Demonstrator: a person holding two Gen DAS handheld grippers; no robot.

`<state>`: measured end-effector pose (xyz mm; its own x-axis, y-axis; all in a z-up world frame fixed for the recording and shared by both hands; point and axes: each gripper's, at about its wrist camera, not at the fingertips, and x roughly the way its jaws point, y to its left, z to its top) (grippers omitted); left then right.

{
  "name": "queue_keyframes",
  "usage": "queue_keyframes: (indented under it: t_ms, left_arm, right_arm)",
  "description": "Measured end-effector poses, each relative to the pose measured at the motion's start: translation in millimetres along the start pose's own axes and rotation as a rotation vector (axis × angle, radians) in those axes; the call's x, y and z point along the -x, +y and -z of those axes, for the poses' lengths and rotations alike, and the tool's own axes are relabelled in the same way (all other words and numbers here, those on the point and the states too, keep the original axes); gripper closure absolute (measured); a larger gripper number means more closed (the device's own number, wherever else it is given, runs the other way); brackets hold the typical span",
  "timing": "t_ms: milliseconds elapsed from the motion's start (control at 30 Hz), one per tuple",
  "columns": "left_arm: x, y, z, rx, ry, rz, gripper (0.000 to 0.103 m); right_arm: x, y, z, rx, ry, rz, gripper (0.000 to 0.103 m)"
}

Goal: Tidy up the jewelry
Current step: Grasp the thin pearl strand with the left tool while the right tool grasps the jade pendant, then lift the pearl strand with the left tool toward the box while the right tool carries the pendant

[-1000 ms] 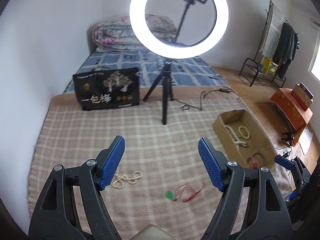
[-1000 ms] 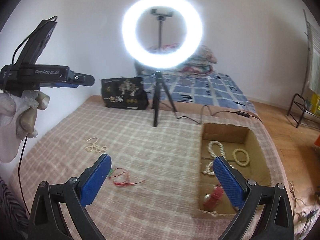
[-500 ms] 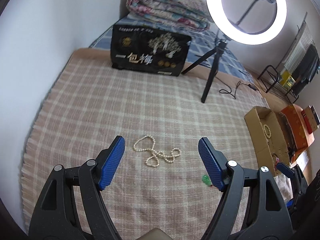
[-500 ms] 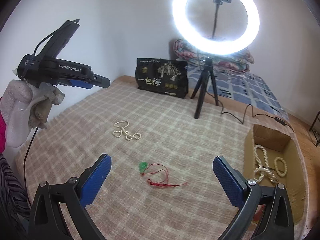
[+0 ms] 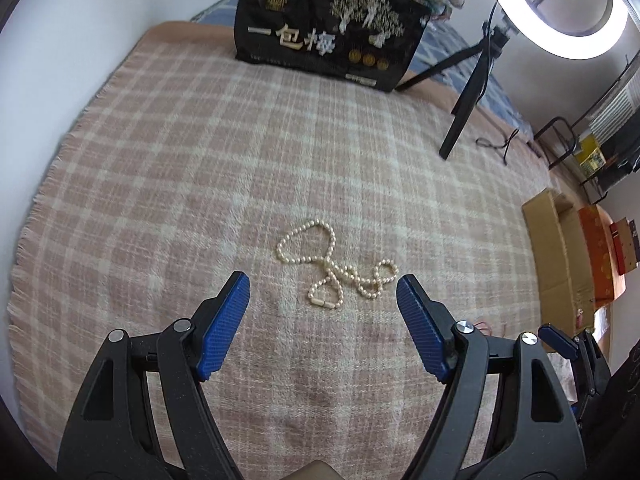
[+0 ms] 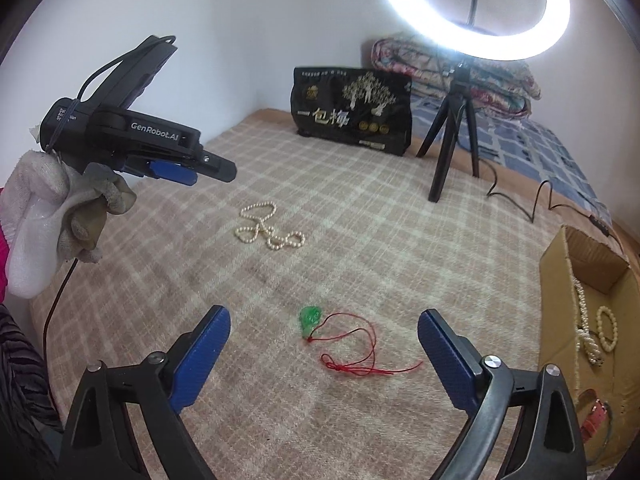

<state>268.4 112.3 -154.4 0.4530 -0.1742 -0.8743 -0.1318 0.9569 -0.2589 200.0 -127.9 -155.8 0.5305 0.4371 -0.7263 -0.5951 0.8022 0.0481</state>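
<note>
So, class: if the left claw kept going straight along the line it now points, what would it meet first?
Most likely the pearl necklace, lying loose on the checked blanket just ahead of the open left claw. Depth is uncertain; it might touch blanket first.

Cardboard box [image 6: 560, 280] cut by right edge — red item [image 6: 596, 416] inside indistinct, ring light [image 5: 560, 40] top cropped

Woolly matt blanket [image 5: 280, 140], glossy pearl necklace [image 5: 332, 268], cardboard box [image 6: 560, 280].

Bare blanket [image 5: 200, 168] all round; tripod [image 5: 464, 108] and black bag [image 5: 328, 28] stand behind.
</note>
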Motion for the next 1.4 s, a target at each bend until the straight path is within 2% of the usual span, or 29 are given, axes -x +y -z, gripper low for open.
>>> queue_keyframes:
  t_ms: [167, 233, 433, 667, 767, 867, 933, 967, 1067, 1133, 1200, 1233, 1400]
  left_arm:
    - [-18, -7, 3, 0.002, 0.044, -0.004, 0.025]
    - [-22, -7, 3, 0.020, 0.058, 0.005, 0.032]
    - [-37, -10, 3, 0.027, 0.099, 0.006, 0.042]
    - [-52, -19, 2, 0.015, 0.112, -0.015, 0.042]
    - [-66, -26, 4, -0.010, 0.127, -0.048, 0.042]
    - [-74, -30, 4, -0.032, 0.118, -0.088, 0.050]
    - [-76, -31, 3, -0.045, 0.103, -0.115, 0.061]
    - [-76, -31, 2, -0.048, 0.097, -0.123, 0.063]
    - [-77, -28, 1, -0.041, 0.086, -0.133, 0.080]
    - [-76, -24, -1, -0.033, 0.085, -0.129, 0.093]
    - [-75, -18, -3, -0.023, 0.089, -0.120, 0.095]
    - [-75, -16, -3, -0.018, 0.091, -0.115, 0.097]
    - [-69, -13, -5, -0.010, 0.086, -0.099, 0.098]
  right_arm:
    - [-22, 10, 1, 0.034, 0.077, -0.029, 0.021]
    - [-31, 12, 2, 0.035, 0.104, -0.042, 0.027]
    - [-52, 10, 3, 0.015, 0.148, -0.061, 0.042]
    - [-63, 7, 0, -0.005, 0.171, -0.059, 0.051]
    - [-69, 10, 0, 0.011, 0.184, -0.051, 0.053]
    - [-72, 12, 2, 0.027, 0.194, -0.036, 0.056]
    - [-73, 11, 3, 0.025, 0.193, -0.032, 0.058]
    - [-73, 11, 3, 0.025, 0.194, -0.028, 0.059]
    - [-75, 11, 3, 0.029, 0.195, -0.016, 0.065]
    - [-75, 12, 3, 0.037, 0.194, -0.005, 0.074]
    - [-75, 12, 2, 0.039, 0.191, -0.005, 0.080]
    - [-74, 12, 2, 0.039, 0.188, -0.004, 0.087]
    - [-74, 8, 1, 0.017, 0.184, -0.022, 0.088]
